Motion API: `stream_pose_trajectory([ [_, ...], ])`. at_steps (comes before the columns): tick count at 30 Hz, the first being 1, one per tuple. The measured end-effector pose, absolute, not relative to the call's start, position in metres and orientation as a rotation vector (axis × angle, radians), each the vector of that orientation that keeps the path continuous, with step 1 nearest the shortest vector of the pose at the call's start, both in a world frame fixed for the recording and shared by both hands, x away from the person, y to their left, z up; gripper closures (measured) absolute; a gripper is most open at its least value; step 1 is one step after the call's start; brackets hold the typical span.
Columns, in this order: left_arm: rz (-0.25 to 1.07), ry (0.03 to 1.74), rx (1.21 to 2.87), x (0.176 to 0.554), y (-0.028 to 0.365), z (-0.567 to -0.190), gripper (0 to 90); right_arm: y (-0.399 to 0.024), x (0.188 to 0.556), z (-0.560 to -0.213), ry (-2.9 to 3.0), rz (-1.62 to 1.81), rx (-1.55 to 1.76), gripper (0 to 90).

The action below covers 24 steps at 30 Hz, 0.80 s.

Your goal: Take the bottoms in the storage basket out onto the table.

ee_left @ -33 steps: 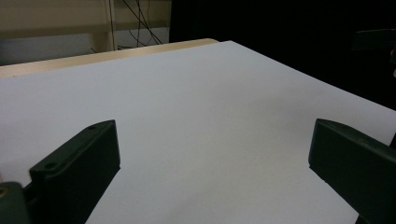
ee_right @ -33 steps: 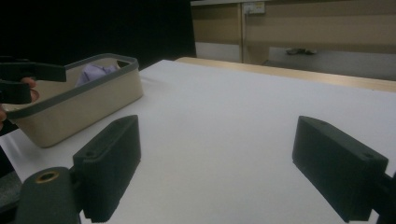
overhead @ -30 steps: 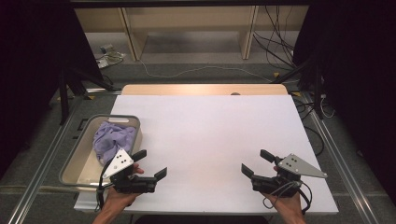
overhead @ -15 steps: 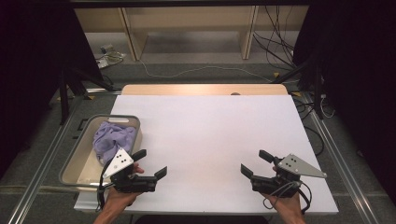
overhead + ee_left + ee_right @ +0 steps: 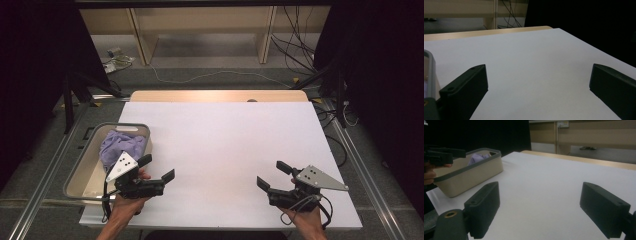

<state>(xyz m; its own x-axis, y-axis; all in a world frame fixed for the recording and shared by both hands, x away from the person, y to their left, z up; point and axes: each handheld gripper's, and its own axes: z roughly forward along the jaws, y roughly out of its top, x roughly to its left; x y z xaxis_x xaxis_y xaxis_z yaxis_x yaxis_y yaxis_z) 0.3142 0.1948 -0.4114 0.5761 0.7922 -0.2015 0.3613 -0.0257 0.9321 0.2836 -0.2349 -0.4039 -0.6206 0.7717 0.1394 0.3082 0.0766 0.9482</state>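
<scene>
Clearly, nothing is gripped yet.
High view: left gripper (image 5: 159,169) hovers just beside the beige plastic bin with a grey rim (image 5: 86,165), jaws spread wide and empty; right gripper (image 5: 272,176) waits well apart over the white table sheet (image 5: 225,140), also wide and empty. The crumpled lavender cloth (image 5: 120,146) lies inside the bin.
Left gripper view: jaws face the bare sheet, the bin rim (image 5: 431,72) at the edge; judged best to turn towards the bin first, then descend.
Right gripper view: the cloth (image 5: 477,158) peeks over the bin wall (image 5: 471,176); pinching a raised fold should avoid the rim.
</scene>
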Motion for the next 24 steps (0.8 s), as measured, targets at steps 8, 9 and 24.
stream_pose_trajectory([
  [8,0.468,1.027,1.644,0.332,0.198,-0.407,2.1,-0.234,0.284,-0.405,1.967,1.566,1.07,17.3],
  [9,0.469,1.025,1.646,0.334,0.198,-0.406,2.2,-0.234,0.284,-0.405,1.969,1.565,1.066,17.3],
  [24,0.462,1.051,1.639,0.362,0.193,-0.394,3.3,-0.234,0.285,-0.405,1.971,1.563,1.074,17.4],
])
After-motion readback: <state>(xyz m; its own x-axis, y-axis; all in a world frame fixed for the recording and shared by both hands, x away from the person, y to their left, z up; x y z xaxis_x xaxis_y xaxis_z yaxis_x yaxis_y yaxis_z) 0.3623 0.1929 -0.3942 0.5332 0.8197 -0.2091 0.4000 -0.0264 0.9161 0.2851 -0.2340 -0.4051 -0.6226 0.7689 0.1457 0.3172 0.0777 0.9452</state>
